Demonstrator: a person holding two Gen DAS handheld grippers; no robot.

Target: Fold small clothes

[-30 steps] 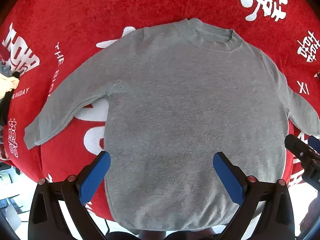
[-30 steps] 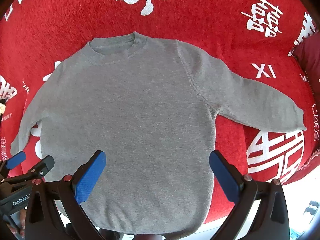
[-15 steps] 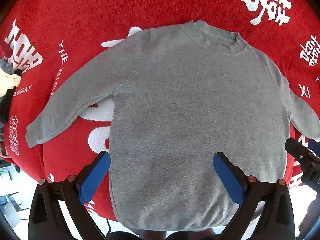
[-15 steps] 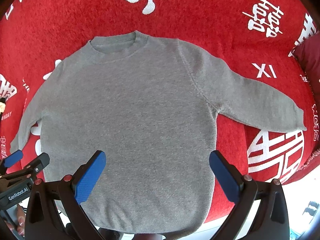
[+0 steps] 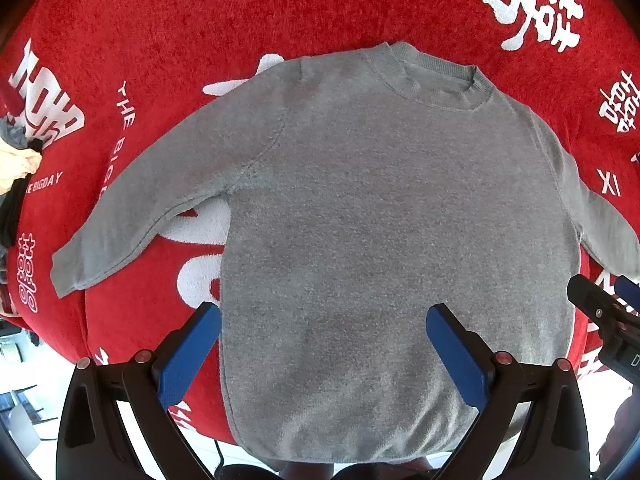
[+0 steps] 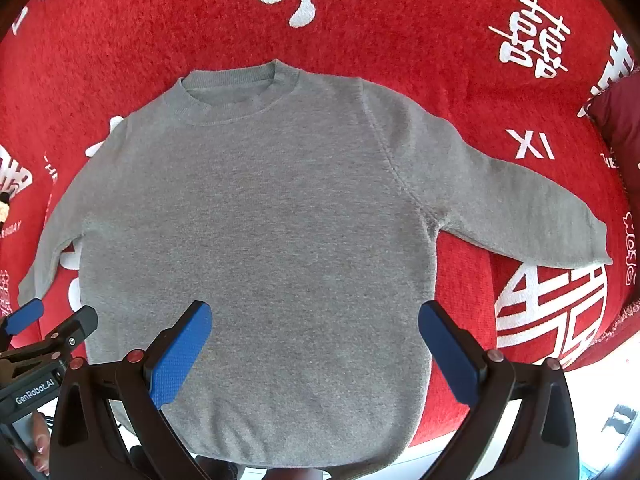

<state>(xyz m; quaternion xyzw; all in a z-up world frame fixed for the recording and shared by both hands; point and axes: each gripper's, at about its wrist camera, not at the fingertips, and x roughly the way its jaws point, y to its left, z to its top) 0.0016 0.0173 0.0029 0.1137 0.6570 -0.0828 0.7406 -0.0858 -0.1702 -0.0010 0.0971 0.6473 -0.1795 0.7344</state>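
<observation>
A small grey long-sleeved sweater (image 5: 380, 216) (image 6: 256, 216) lies flat and face up on a red blanket (image 5: 200, 32) (image 6: 460, 40), collar away from me, both sleeves spread outward. My left gripper (image 5: 324, 320) hovers open above the sweater's lower body, nearer its left side, with nothing between the blue pads. My right gripper (image 6: 316, 318) hovers open above the lower body too, nearer the right side, and holds nothing. The hem hangs at the blanket's near edge.
The red blanket carries white characters and lettering. A heap of other clothes (image 5: 12, 160) lies at the far left. A dark red cushion (image 6: 618, 120) sits at the right edge. Pale floor (image 6: 592, 392) shows beyond the near edge.
Both views have drifted slightly: the sweater sits a little lower and more to the right in the left wrist view. The grippers stay open and the sweater has not moved.
</observation>
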